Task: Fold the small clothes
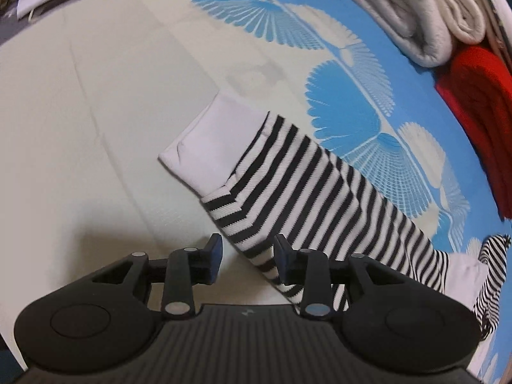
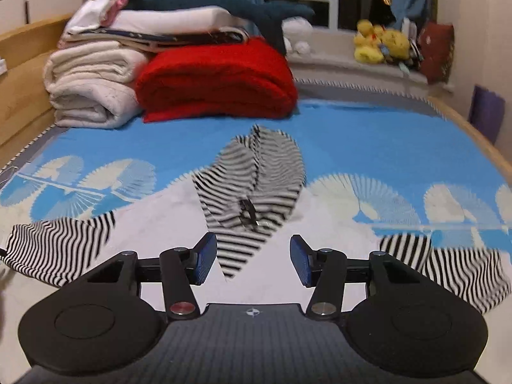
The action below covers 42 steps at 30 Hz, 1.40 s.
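- Left gripper [image 1: 248, 257] hangs spread over the striped sleeve [image 1: 288, 172], pinching nothing.
- Right gripper [image 2: 252, 260] spread too, empty, above the bed [image 2: 368, 140].

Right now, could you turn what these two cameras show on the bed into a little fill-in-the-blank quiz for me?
1. The garment spread on the bed has black and white ____.
2. Its sleeve ends in a plain ____ cuff.
3. Beside the cream blankets lies a folded ____ blanket.
4. The soft toys on the window sill are ____.

Missing words: stripes; white; red; yellow
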Each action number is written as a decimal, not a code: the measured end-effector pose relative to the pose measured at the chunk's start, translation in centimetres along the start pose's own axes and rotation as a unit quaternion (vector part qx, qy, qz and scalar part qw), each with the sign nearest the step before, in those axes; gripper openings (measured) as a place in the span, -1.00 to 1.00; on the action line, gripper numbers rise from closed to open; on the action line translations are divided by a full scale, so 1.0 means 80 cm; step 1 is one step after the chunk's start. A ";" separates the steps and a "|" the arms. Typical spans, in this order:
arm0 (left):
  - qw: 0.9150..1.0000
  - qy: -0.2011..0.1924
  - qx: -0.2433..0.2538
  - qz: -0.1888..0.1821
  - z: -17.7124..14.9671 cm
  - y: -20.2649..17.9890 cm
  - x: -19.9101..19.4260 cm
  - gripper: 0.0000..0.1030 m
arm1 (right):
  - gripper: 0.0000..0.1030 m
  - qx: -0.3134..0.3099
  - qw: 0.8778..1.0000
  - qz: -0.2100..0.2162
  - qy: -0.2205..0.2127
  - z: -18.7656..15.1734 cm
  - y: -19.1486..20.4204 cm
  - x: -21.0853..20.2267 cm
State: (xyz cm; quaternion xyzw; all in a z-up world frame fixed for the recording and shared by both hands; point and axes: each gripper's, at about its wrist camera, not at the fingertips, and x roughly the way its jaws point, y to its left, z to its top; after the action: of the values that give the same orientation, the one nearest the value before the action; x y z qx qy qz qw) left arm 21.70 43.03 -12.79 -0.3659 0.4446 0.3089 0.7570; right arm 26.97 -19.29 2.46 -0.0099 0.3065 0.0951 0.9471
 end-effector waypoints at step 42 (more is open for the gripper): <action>0.953 -0.022 0.273 -0.127 -0.182 -0.307 -0.102 -0.75 | -0.04 0.324 0.933 0.021 0.155 -0.075 -0.095 0.131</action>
State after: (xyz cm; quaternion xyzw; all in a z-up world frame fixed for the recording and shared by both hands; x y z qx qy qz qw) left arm 31.28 16.54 -3.50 -0.1916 0.4450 0.0852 0.8707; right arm 33.21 -25.38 -8.84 0.2897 0.4641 0.0080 0.8371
